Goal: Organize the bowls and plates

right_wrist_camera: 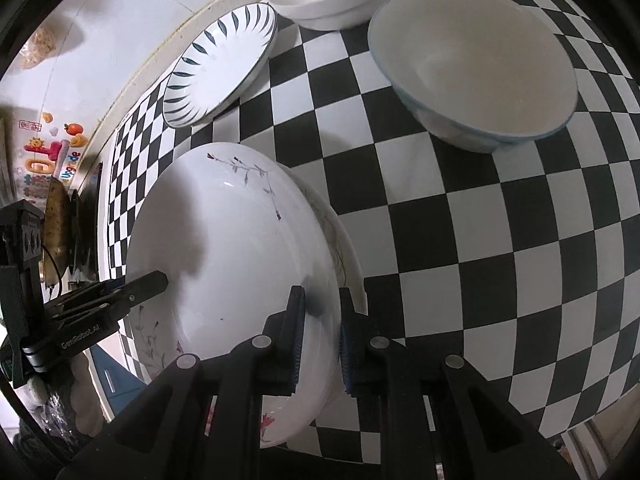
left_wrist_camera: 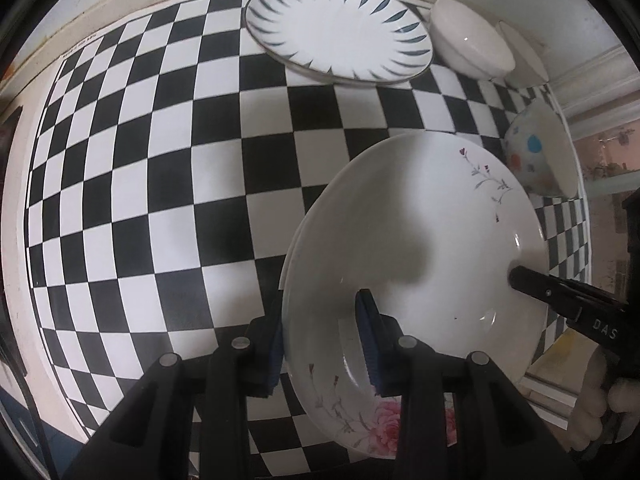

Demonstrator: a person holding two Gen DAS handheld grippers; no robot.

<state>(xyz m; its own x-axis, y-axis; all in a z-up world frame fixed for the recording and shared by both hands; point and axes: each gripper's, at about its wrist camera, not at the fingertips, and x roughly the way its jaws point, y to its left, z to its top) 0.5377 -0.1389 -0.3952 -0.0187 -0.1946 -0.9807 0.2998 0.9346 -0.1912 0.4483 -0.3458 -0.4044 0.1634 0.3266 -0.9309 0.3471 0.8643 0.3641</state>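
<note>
Both claws pinch one flowered plate: the left claw at its lower left rim, the right claw at the opposite rim. That plate fills the lower right of the left view, over the checkered worktop. A second plate seems to lie just under it. Uneven lowering could knock the rims together. The dotted bowl stands near, so a swing could strike it.
</note>
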